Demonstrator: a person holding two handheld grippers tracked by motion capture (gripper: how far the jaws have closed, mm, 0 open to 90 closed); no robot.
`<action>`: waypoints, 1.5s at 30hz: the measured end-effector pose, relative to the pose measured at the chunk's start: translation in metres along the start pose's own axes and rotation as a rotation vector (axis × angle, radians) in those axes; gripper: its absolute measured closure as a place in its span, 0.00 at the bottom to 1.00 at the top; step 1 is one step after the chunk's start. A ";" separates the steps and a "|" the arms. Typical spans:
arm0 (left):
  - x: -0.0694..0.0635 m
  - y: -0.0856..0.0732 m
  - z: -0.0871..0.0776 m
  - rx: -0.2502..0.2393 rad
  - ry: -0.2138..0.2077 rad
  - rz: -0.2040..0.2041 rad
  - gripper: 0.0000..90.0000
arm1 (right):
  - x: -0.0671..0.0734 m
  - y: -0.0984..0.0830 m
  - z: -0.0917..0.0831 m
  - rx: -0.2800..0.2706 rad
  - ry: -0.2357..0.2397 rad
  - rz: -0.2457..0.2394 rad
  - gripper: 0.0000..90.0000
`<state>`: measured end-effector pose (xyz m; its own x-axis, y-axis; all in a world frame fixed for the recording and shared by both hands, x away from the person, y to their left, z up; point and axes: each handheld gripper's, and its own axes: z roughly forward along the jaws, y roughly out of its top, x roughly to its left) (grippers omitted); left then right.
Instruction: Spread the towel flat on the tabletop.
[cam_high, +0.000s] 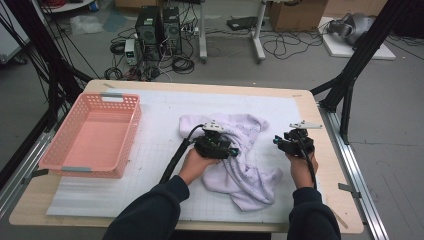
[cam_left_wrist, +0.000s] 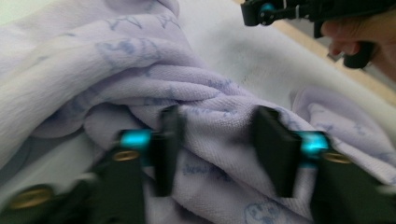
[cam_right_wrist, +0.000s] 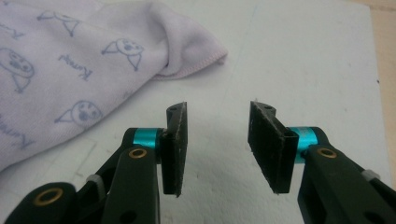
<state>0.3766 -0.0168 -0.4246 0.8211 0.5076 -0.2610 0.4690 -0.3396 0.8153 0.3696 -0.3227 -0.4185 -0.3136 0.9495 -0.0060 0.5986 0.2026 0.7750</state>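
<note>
A pale lilac cloth (cam_high: 235, 155) printed with small cat faces lies crumpled on the white gridded mat (cam_high: 150, 150) toward the right of the desk (cam_high: 320, 165), bunched into thick folds with 1 tail running toward the near edge. The left gripper (cam_left_wrist: 217, 149) is pushed into the middle of the heap; its jaws stand part-way open with a ridge of fabric between them, and in the blurred left gripper view the pads look close to the cloth but I cannot tell that they pinch it. The right gripper (cam_right_wrist: 219, 144) hangs over bare mat just right of the cloth, jaws moderately apart and empty, with a hemmed corner of the fabric lying to their far left. The likely trouble from here is a bad pick: if the left jaws close on this fat ridge they may take several layers at once, so the cloth would lift as a lump instead of opening out, or the fold could slide free because so little of it sits deep between the pads. The right gripper could also miss the hem, since the edge lies flat against the mat and the jaws may scrape the mat or nip only the stitched rim. At the left of the desk, well apart from the cloth, stands 1 pink plastic basket (cam_high: 127, 135) with perforated walls, and nothing lies in it.
</note>
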 end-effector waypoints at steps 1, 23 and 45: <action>-0.001 0.000 -0.001 -0.001 0.013 0.023 0.85 | -0.001 -0.002 -0.001 -0.002 0.006 0.007 0.63; 0.060 -0.065 -0.149 -0.185 0.271 -0.091 0.92 | 0.037 -0.005 0.027 0.028 0.147 -0.021 0.69; 0.063 -0.094 -0.162 -0.123 0.361 -0.079 0.92 | 0.065 0.053 0.066 -0.058 -0.063 -0.104 0.97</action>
<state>0.3314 0.1752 -0.4342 0.6067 0.7816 -0.1449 0.4655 -0.2016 0.8618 0.4296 -0.2350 -0.4196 -0.3239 0.9377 -0.1260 0.5211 0.2879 0.8035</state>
